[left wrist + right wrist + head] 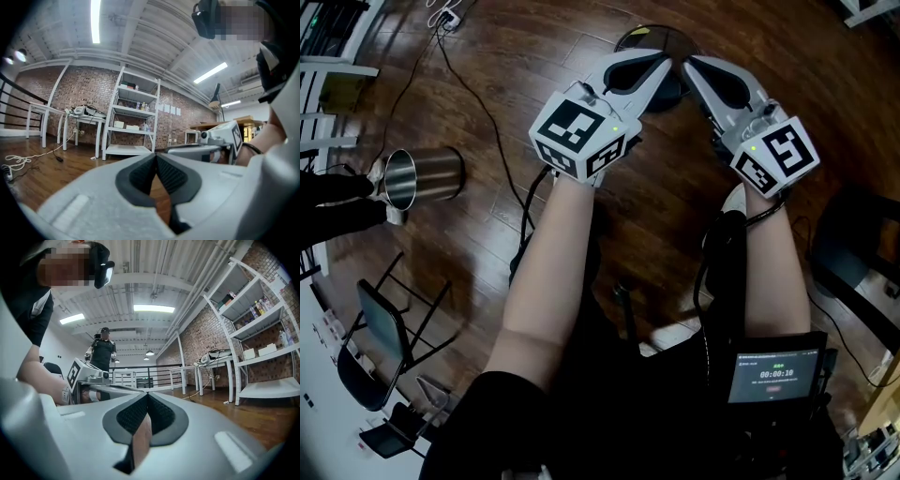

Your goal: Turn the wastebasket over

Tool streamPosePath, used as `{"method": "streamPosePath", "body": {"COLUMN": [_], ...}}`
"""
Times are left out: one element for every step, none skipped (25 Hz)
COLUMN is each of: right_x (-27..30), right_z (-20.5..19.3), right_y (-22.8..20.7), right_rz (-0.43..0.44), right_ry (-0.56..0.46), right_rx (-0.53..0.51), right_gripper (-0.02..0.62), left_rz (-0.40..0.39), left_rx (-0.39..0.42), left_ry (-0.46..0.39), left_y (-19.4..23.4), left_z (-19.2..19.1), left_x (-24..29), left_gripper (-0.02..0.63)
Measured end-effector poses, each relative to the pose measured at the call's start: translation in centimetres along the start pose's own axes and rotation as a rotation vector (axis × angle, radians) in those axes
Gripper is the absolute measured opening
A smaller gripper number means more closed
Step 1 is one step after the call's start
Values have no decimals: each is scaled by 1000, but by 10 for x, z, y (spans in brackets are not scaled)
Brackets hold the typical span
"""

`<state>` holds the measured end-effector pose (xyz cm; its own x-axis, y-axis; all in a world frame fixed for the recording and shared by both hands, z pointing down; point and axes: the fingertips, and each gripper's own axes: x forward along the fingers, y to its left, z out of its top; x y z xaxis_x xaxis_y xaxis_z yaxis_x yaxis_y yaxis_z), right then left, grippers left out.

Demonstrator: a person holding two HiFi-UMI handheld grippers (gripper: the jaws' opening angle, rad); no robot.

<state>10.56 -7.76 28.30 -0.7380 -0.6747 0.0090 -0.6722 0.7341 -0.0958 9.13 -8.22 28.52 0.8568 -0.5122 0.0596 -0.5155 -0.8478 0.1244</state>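
Head view looks down; gripper views level (shared shelving [126, 150]).

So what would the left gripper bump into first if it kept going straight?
Nothing close. Level over the brown wooden floor, the left gripper would probably reach the white metal shelf rack first, far ahead.

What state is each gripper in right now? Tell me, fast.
Left gripper: closed, nothing between the jaws.
Right gripper: closed, nothing between the jaws.

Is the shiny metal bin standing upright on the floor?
No, the wastebasket lies on its side on the wooden floor, its open end showing.
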Motion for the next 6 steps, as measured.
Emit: {"method": "streamPosePath", "body": {"right_x": [0, 0, 1, 2, 2, 3], "right_z": [-1, -2, -1, -1, 0, 1], "right_y": [1, 1, 2, 2, 2, 3], "right_rz": [1, 3, 6, 9, 12, 15], "right_ry": [5, 6, 5, 3, 1, -1], "right_rx": [-4, -5, -5, -4, -3, -3], "right_gripper": [9, 9, 9, 9, 9, 9], "left_rz": [0, 0, 1, 1, 0, 0], "left_rx": [0, 2, 5, 8, 11, 14], "left_ry": [1, 2, 2, 2, 2, 2], "left_y": [-1, -1, -1, -1, -2, -2], "left_z": [0, 1, 1, 2, 3, 4], "left_x": [0, -1, -1, -1, -1, -2], "left_gripper": [-2, -2, -2, -2, -2, -2]}}
